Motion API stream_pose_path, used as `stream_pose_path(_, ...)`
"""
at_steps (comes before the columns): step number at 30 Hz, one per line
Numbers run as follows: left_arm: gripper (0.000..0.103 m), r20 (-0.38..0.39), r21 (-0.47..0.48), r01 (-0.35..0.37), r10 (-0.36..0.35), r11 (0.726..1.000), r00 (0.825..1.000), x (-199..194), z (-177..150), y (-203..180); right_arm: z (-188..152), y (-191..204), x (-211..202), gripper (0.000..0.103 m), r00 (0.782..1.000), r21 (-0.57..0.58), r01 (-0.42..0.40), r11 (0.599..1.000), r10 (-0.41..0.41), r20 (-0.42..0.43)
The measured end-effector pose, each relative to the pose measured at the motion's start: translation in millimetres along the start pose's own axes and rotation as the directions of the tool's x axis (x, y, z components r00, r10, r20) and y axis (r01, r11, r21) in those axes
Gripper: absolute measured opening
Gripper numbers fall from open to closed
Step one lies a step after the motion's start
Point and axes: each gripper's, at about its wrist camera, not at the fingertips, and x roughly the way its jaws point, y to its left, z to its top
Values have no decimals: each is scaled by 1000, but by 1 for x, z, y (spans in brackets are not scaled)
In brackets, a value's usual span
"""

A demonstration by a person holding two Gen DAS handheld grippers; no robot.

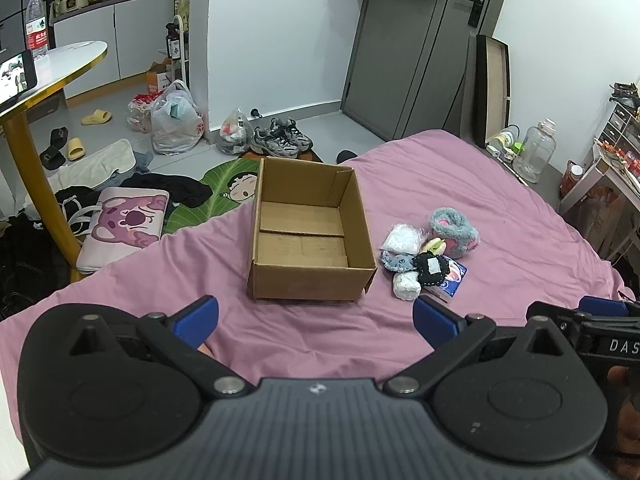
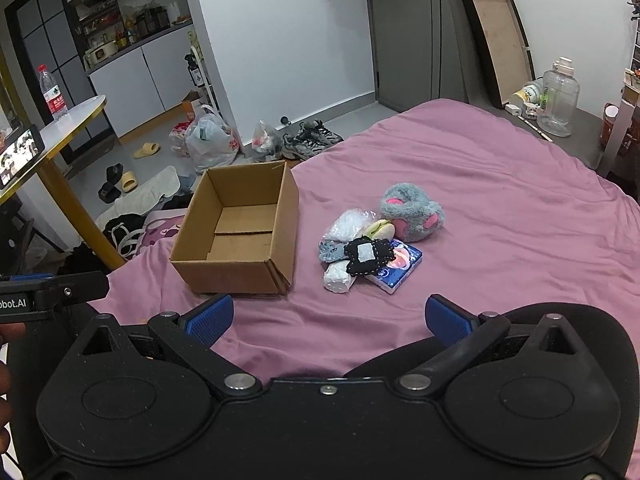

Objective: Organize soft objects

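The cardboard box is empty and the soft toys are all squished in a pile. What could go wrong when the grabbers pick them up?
The pile is tangled: the black pillow lies on other items, so one grab might drag neighbours along or drop something onto the pink sheet. The cardboard box looks light and sits on soft bedding near the bed's edge, so a bump could push it toward the floor. Both the left gripper and right gripper are open.

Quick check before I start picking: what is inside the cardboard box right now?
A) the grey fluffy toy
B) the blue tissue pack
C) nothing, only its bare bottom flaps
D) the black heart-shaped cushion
C: the cardboard box shows only its bare bottom flaps in both wrist views, while the grey fluffy toy, black heart-shaped cushion and blue tissue pack lie in a pile on the pink bedsheet beside it.
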Motion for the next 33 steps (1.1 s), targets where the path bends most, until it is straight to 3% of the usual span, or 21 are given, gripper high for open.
stream_pose_path(33,103,-8,20,-8,8,1000,1000,14,4,-1,5,-19,19,103,999,24,31,999,-30,-21)
